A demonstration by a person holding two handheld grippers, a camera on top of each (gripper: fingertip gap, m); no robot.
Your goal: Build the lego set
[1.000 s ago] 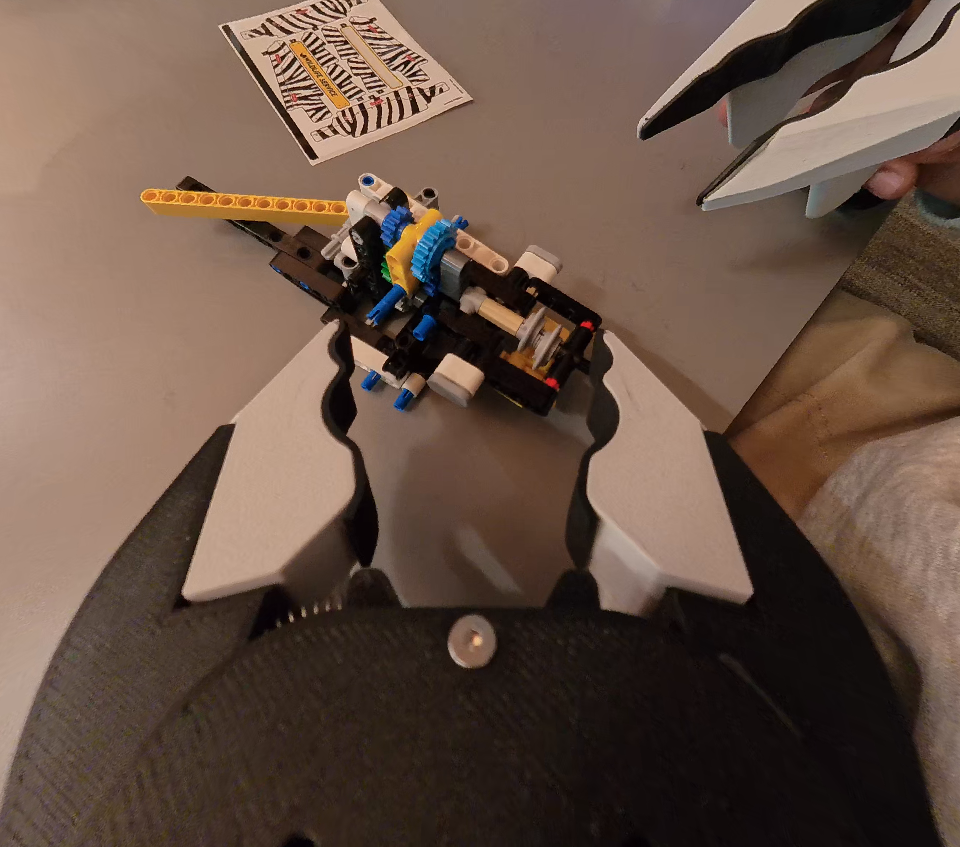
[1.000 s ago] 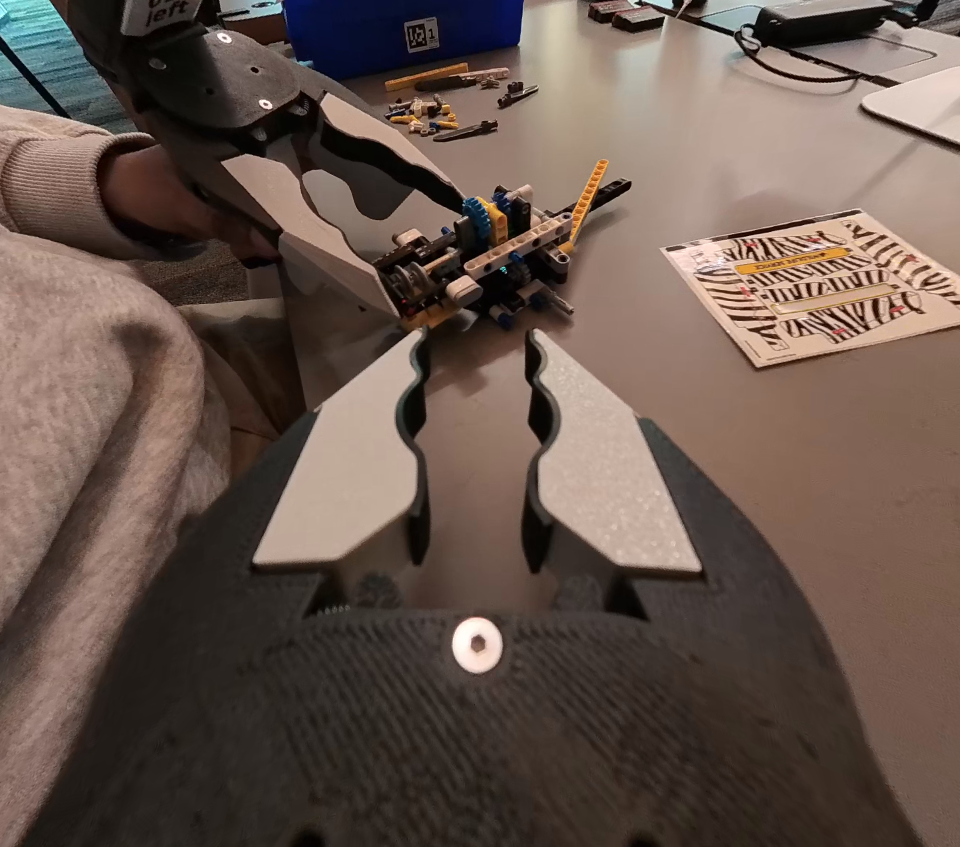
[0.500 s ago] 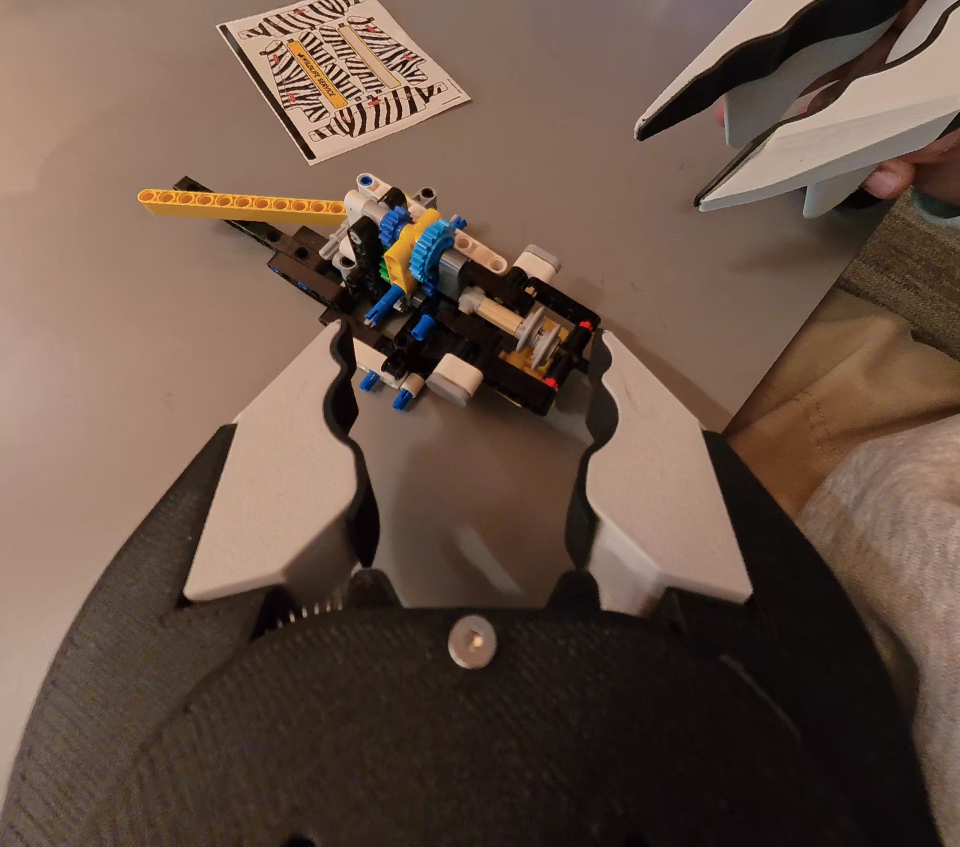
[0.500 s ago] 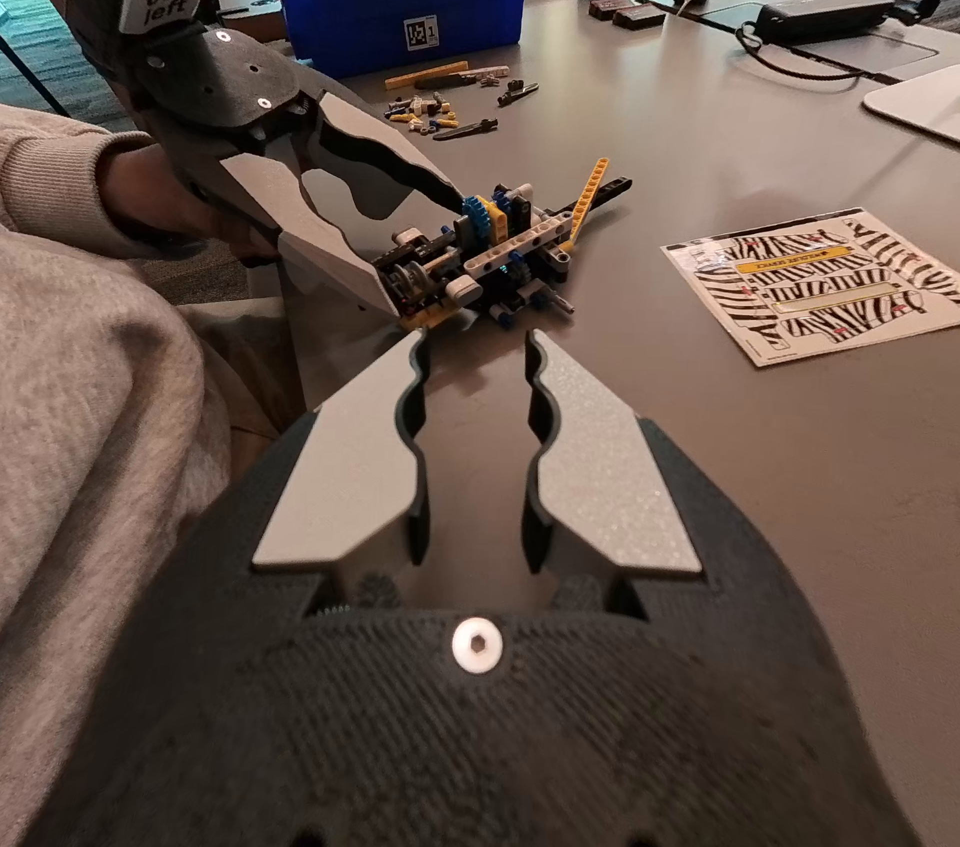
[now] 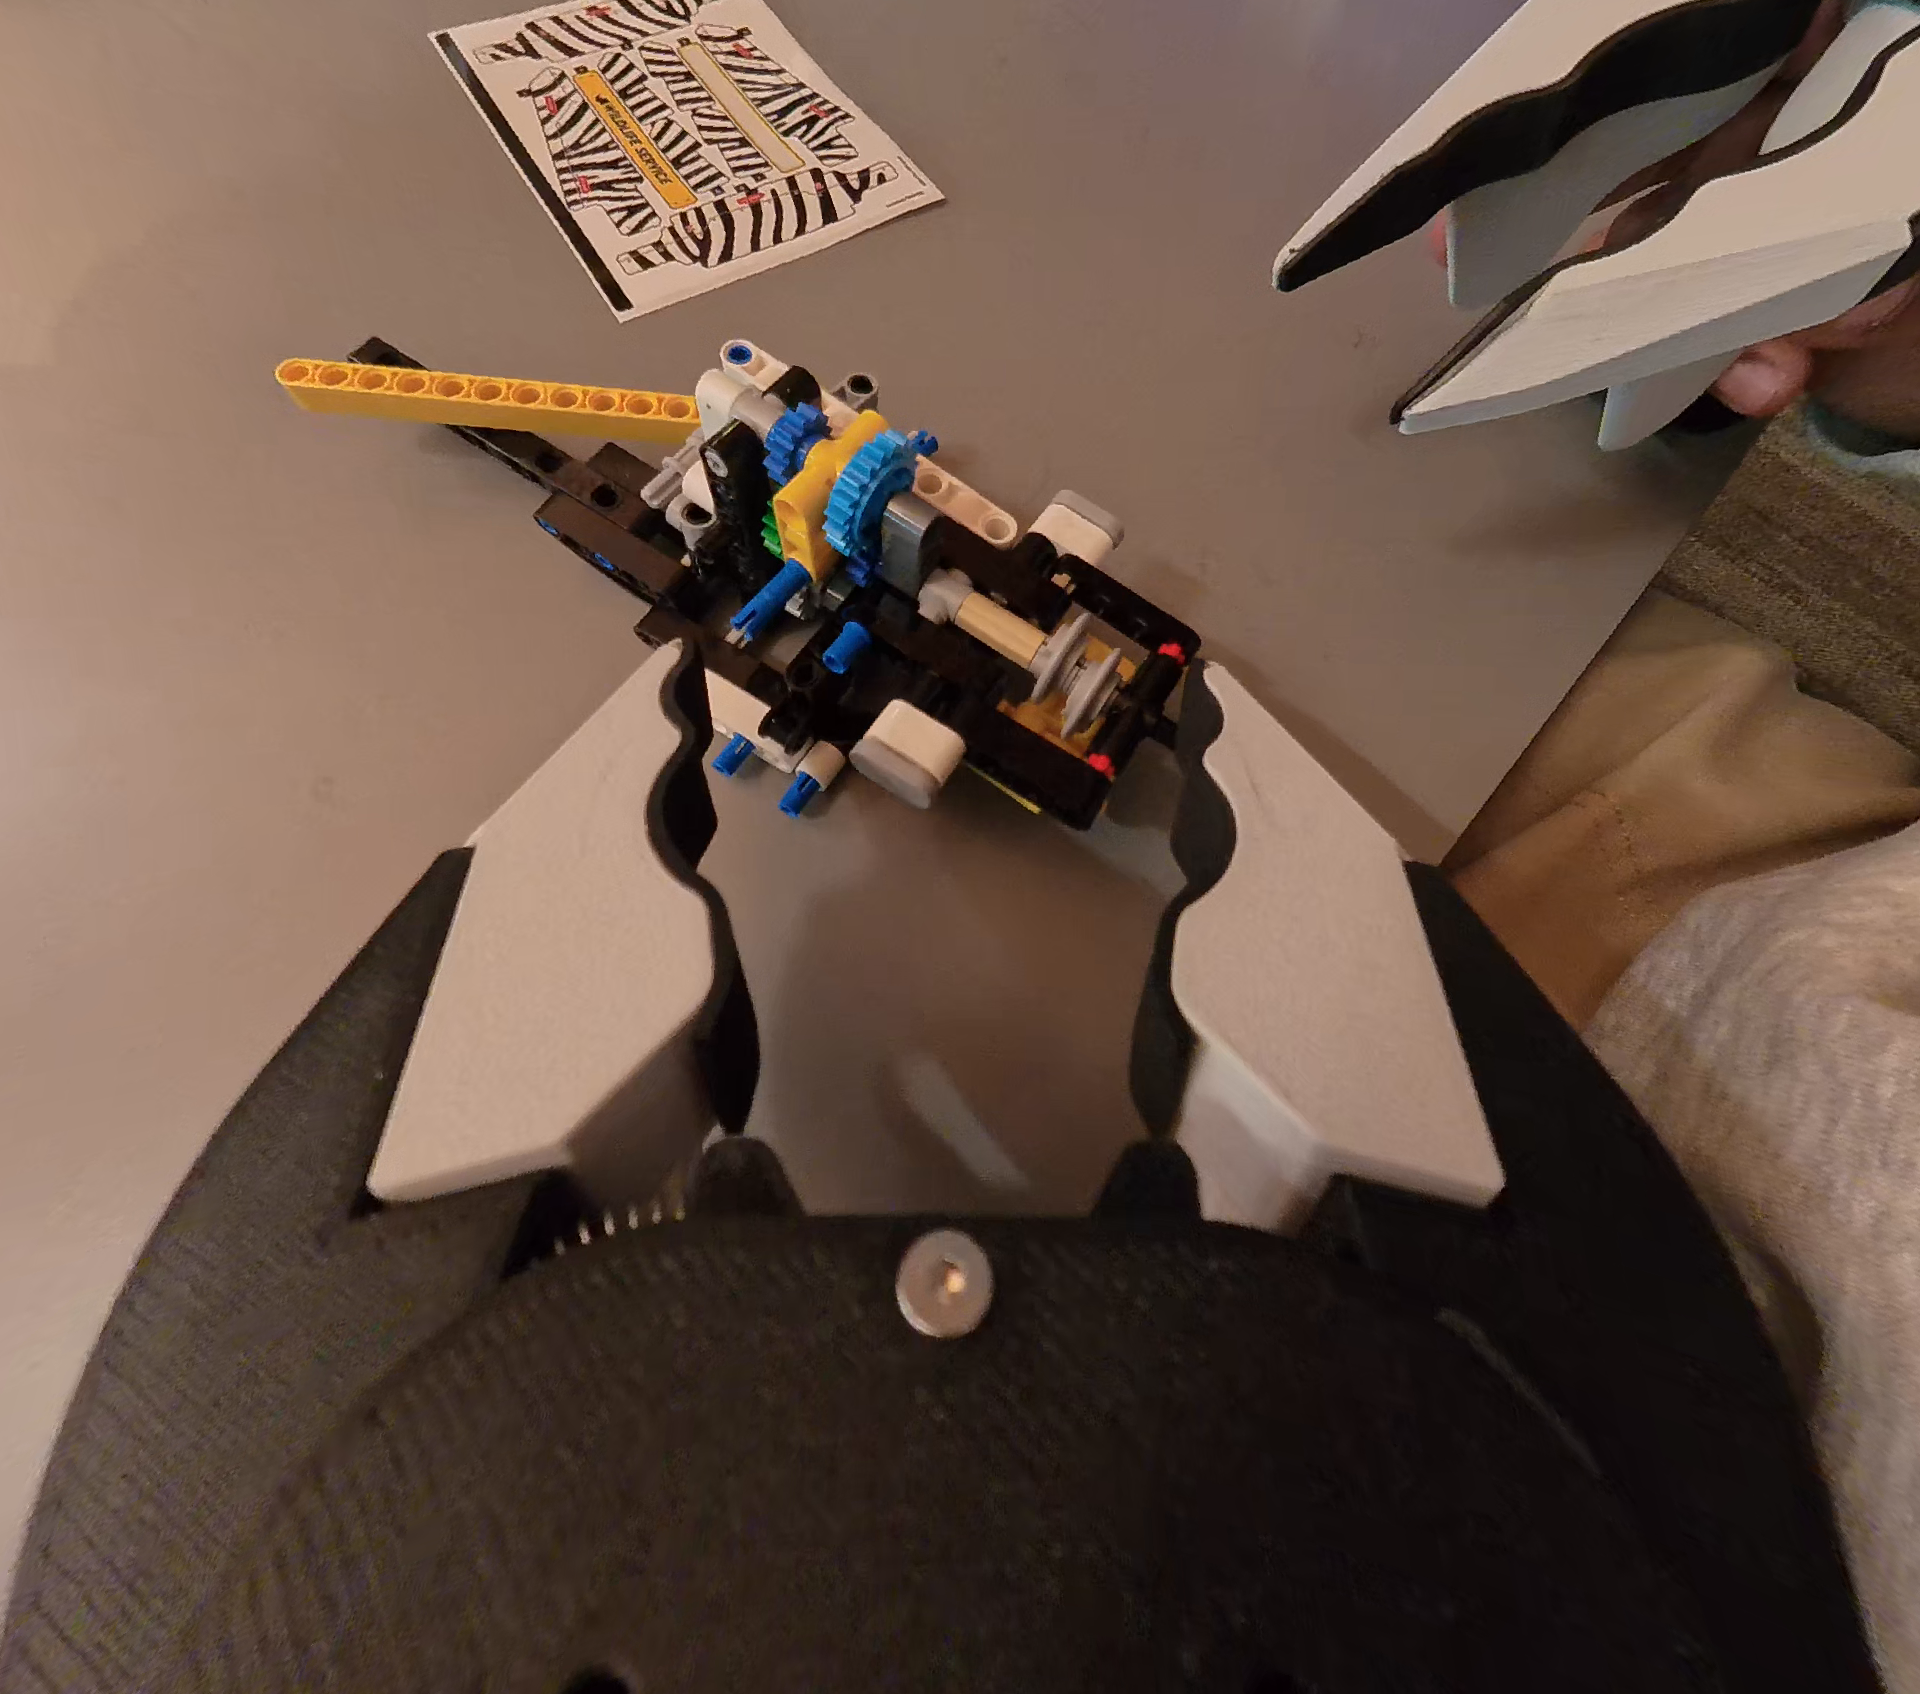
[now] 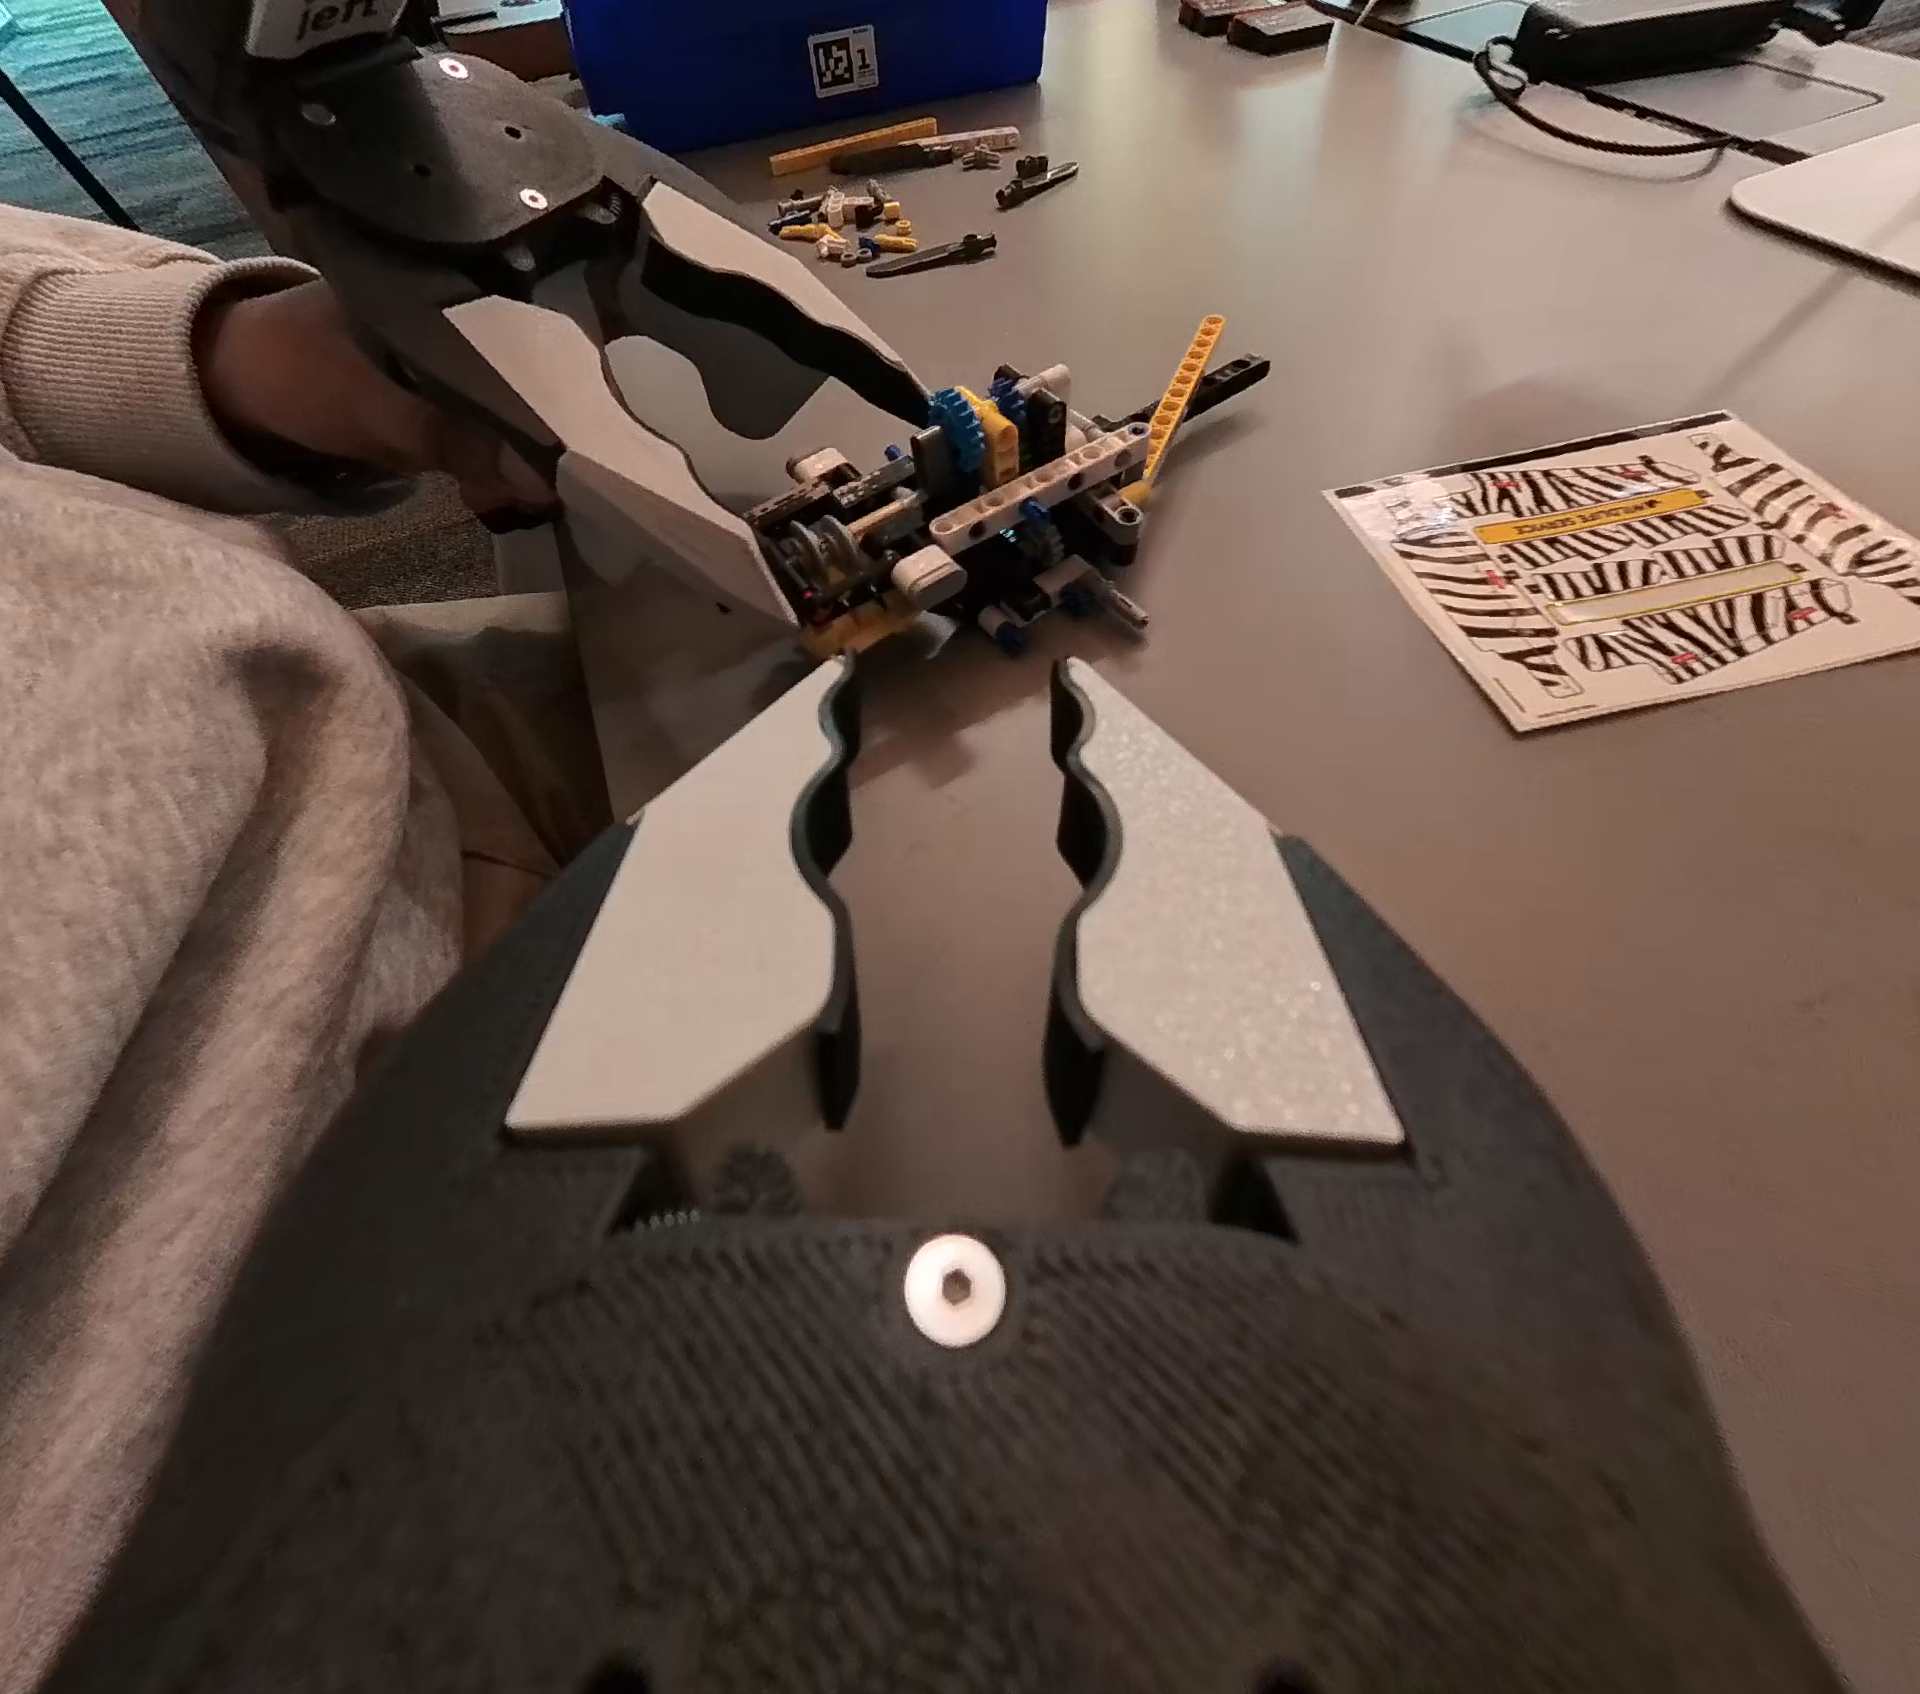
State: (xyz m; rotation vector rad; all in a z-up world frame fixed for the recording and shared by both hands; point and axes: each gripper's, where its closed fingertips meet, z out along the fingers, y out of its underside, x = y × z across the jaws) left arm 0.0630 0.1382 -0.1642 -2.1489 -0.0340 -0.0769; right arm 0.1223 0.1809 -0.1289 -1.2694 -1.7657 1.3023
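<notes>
My left tongs (image 5: 940,688) are spread wide, one tip on each side of the near end of the lego build (image 5: 894,595). The left fingertip sits against the white corner at its 8 o'clock side, the right fingertip against the black frame at its 4 o'clock end. Whether they press it or only touch I cannot tell. In the right wrist view the same tongs (image 6: 831,491) come in from 10 o'clock, their tips flanking the grey-wheel end of the build (image 6: 987,501).

My right tongs (image 6: 951,673) are parted with nothing between them, held just short of the build, which lies at 12 o'clock from their tips. In the left wrist view they (image 5: 1340,351) hang at 2 o'clock, well apart from the build.

The build rests on the grey table (image 5: 208,709) near its front edge. A long yellow beam (image 5: 488,403) sticks out from it toward 10 o'clock over a black beam. Blue gears (image 5: 868,496) and a yellow block stand upright at its middle.

Farther out, a zebra-striped sticker sheet (image 5: 686,132) lies flat at 11 o'clock in the left wrist view, and at 3 o'clock (image 6: 1631,569) in the right wrist view. Loose small parts (image 6: 894,210) lie scattered at 12 o'clock before a blue bin (image 6: 800,18).
</notes>
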